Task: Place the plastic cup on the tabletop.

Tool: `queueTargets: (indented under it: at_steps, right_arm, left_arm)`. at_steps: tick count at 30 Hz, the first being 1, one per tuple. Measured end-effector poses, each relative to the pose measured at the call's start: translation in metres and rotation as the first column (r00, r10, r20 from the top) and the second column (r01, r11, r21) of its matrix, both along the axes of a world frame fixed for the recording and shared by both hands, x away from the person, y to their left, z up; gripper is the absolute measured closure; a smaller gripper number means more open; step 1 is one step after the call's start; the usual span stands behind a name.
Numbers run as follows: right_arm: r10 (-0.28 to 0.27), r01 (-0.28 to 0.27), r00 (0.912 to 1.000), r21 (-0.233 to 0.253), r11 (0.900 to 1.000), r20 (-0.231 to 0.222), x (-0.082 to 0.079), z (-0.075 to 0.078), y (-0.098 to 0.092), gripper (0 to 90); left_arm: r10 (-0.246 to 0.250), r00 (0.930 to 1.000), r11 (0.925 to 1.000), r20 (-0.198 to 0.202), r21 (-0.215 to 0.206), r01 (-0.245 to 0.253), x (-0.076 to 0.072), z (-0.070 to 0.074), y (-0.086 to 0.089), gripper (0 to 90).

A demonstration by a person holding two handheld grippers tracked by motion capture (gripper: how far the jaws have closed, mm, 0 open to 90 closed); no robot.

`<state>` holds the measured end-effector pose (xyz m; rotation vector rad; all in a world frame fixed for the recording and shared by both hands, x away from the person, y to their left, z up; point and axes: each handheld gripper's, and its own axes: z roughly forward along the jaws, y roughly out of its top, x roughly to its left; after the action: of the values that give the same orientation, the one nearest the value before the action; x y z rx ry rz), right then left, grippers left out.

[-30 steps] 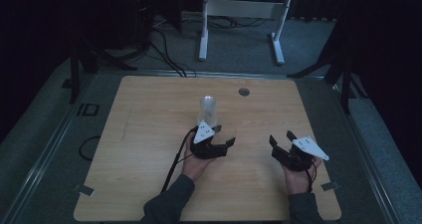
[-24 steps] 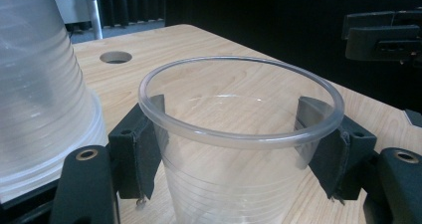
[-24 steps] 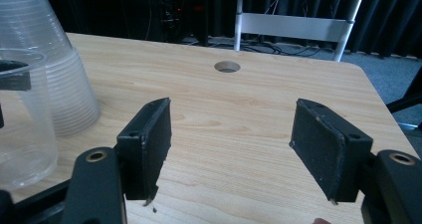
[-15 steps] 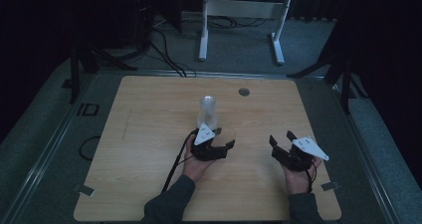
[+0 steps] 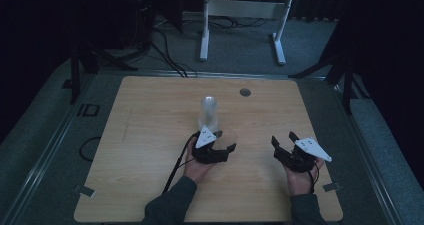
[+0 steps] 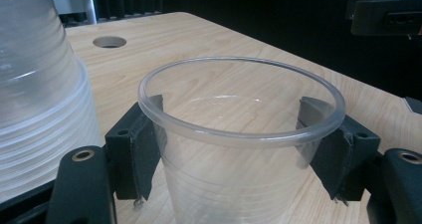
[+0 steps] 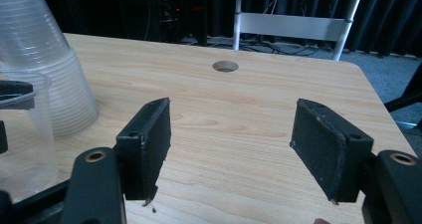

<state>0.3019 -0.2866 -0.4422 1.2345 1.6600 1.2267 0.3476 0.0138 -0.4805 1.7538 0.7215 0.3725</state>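
Observation:
A single clear plastic cup (image 6: 239, 184) stands upright on the wooden table (image 5: 150, 135), mouth up. My left gripper (image 6: 229, 134) is shut on it, one black pad against each side just under the rim. In the high view that gripper (image 5: 226, 140) sits near the table's middle, right in front of an upside-down stack of clear cups (image 5: 209, 112). The stack (image 6: 40, 109) rises just left of the held cup. My right gripper (image 5: 283, 138) rests farther right, open, with only bare wood between its pads (image 7: 229, 144). Its view shows the stack (image 7: 45, 69) and the held cup (image 7: 22, 134) at the left.
A round cable hole (image 5: 245, 92) lies in the tabletop behind the stack. Beyond the far edge a white metal frame (image 5: 245, 10) and cables (image 5: 170, 55) sit on the dark floor. Tape tabs (image 5: 331, 187) mark the table's front corners.

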Motion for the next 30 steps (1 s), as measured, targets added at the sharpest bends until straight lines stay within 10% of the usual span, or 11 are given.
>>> queueTargets:
  at_steps: [30]
  right_arm:
    - [-0.003,0.003,1.0,-0.001,1.0,-0.002,-0.001,0.0,-0.001,31.4]
  left_arm:
    - [0.008,0.9999,0.9994,0.006,0.033,-0.008,-0.004,-0.014,0.001,26.8]
